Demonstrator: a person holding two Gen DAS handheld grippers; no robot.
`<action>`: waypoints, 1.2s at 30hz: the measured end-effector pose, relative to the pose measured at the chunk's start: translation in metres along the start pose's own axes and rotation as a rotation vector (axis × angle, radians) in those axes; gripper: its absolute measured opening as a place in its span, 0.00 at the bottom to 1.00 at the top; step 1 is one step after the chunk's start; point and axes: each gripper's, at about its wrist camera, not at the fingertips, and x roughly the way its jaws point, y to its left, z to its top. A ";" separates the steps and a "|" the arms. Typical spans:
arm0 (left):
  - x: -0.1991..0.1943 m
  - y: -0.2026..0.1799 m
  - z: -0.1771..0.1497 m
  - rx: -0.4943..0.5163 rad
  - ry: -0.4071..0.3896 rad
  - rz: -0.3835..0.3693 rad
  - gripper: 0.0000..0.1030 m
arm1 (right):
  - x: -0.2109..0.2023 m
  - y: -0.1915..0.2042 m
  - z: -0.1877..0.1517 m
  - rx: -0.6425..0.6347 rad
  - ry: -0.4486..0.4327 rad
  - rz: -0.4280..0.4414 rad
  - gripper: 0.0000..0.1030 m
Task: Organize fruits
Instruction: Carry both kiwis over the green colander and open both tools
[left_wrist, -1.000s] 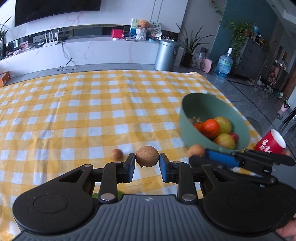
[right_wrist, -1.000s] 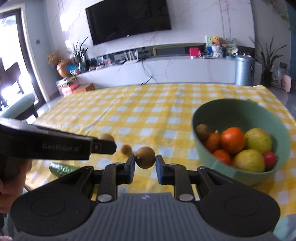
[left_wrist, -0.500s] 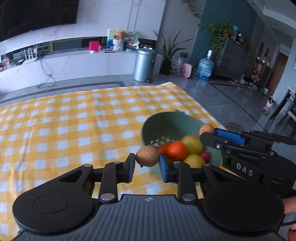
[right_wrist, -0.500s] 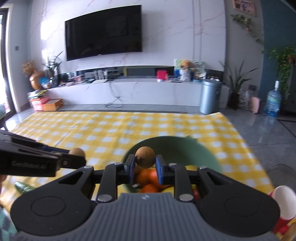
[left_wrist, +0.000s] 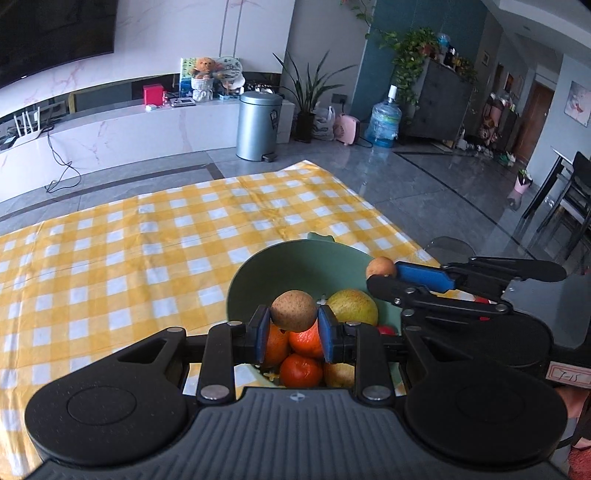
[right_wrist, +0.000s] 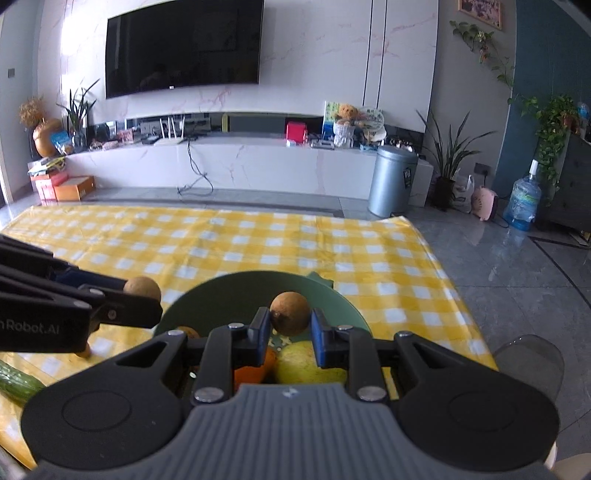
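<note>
My left gripper is shut on a small round brown fruit and hangs over the near side of the green bowl. The bowl holds oranges, a yellow-green pear and a red fruit. My right gripper is shut on a second small brown fruit, also above the green bowl. Each gripper shows in the other's view: the right gripper over the bowl's right rim, the left gripper at its left rim.
The bowl stands near the right edge of a table under a yellow checked cloth. A cucumber lies on the cloth at the lower left of the right wrist view. A clear chair back stands just past the table's right edge.
Both grippers have carried their brown fruits rightwards from over the cloth to above the bowl. Their grips have not changed.
</note>
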 end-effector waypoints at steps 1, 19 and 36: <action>0.002 -0.001 0.000 0.005 0.005 0.001 0.30 | 0.003 -0.001 0.000 0.006 0.007 0.003 0.19; 0.049 0.005 -0.001 0.022 0.129 0.033 0.30 | 0.047 -0.004 0.002 0.017 0.101 0.048 0.19; 0.059 0.005 -0.005 0.037 0.148 0.050 0.30 | 0.060 -0.002 0.000 0.024 0.154 0.044 0.20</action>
